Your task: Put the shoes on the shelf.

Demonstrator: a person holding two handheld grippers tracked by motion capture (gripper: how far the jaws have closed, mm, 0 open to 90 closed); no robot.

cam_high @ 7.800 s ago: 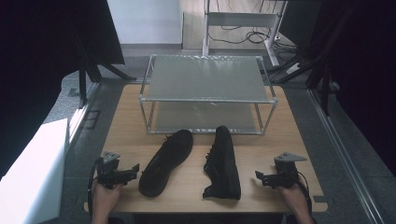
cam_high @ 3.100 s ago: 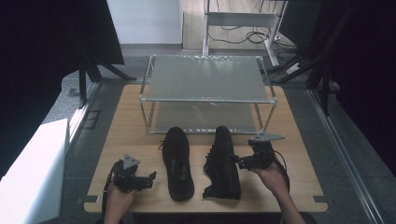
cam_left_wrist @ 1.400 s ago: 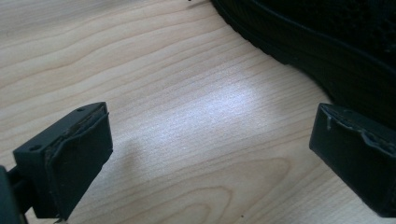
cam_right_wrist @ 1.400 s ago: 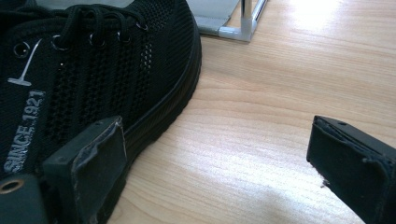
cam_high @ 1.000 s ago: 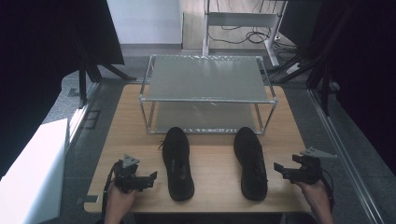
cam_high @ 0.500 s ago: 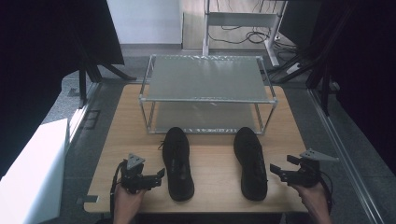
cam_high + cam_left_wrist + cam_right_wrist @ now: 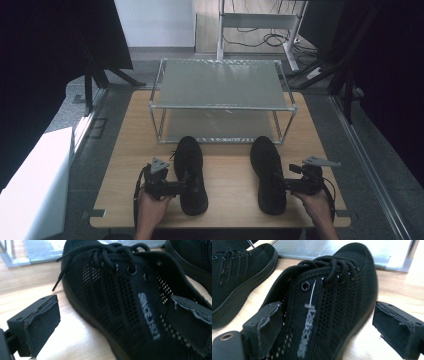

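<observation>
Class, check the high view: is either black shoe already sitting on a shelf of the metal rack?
No. Both the left shoe and the right shoe lie on the wooden table in front of the rack.

I see even overhead light on the table (image 7: 125, 165), dark surroundings at the edges; both gripper views look soft, glare washing out the wood.

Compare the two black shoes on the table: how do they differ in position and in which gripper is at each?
The left shoe lies nearer the table's left side, its toe closer to the metal rack; the right shoe sits slightly nearer the person. The left gripper straddles the left shoe's side, the right gripper the right shoe's. Both are black mesh lace-ups, toes toward the rack, jaws open around them.
</observation>
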